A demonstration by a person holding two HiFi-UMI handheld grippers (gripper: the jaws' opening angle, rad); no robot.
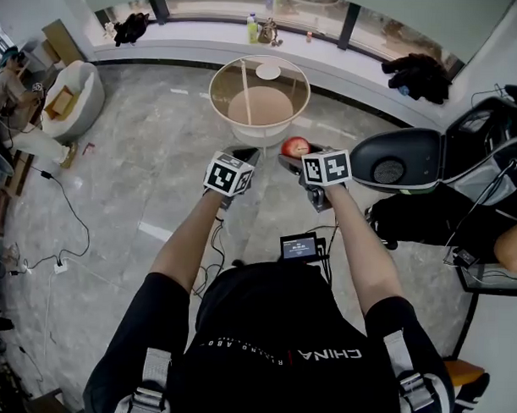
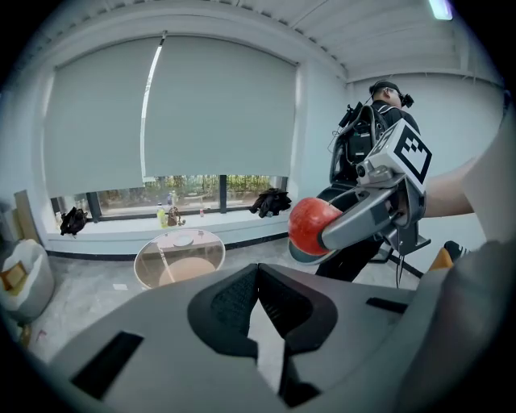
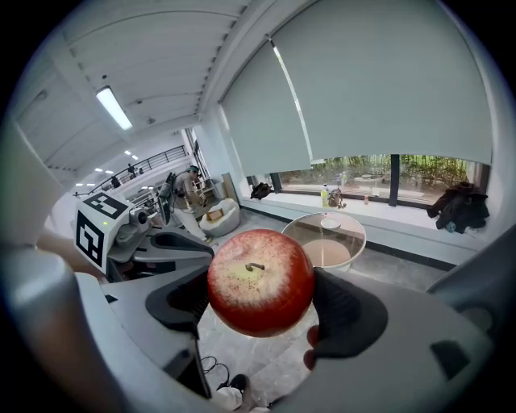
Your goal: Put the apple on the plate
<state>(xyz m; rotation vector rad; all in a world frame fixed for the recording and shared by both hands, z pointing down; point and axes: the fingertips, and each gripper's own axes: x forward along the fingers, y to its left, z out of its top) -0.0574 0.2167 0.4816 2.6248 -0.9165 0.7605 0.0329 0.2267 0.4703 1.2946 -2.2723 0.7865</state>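
head view: the person holds both grippers out over a pale, marbled stone floor (image 1: pixel 150 147). the right gripper (image 1: pixel 296 155) has a round red apple (image 1: pixel 294 145) pinched between its grey plastic jaws, in the air and well short of the table. the left gripper (image 1: pixel 243 155) is just beside it and carries nothing. each one has a white cube with black square markers (image 1: pixel 327 167). further ahead stands a round table (image 1: pixel 219 88) with a clear glass top, and a small white plate (image 1: pixel 268 71) lies on its far side.

left gripper view: the jaws are together, and the dark ribbed pads (image 2: pixel 234 298) meet at their tips with nothing between them. to the upper right, the apple (image 2: pixel 309 226) sits in the smooth grey jaws of the right gripper (image 2: pixel 322 234). the glass table (image 2: pixel 145 262) and its plate (image 2: pixel 184 240) are lower down and far off.

right gripper view: the jaws are clamped on the apple (image 3: pixel 260 282), with a dark textured pad (image 3: pixel 351 310) pressing on each side. the skin is glossy red, fading to a speckled yellow patch around the short brown stem (image 3: pixel 255 266). the stem end faces back toward the camera and slightly up, so the line from stem to base runs roughly along the jaws. the fruit is nearly a ball, with no clear long side. the plate (image 3: pixel 330 223) lies on the glass table (image 3: pixel 355 242) well beyond it.
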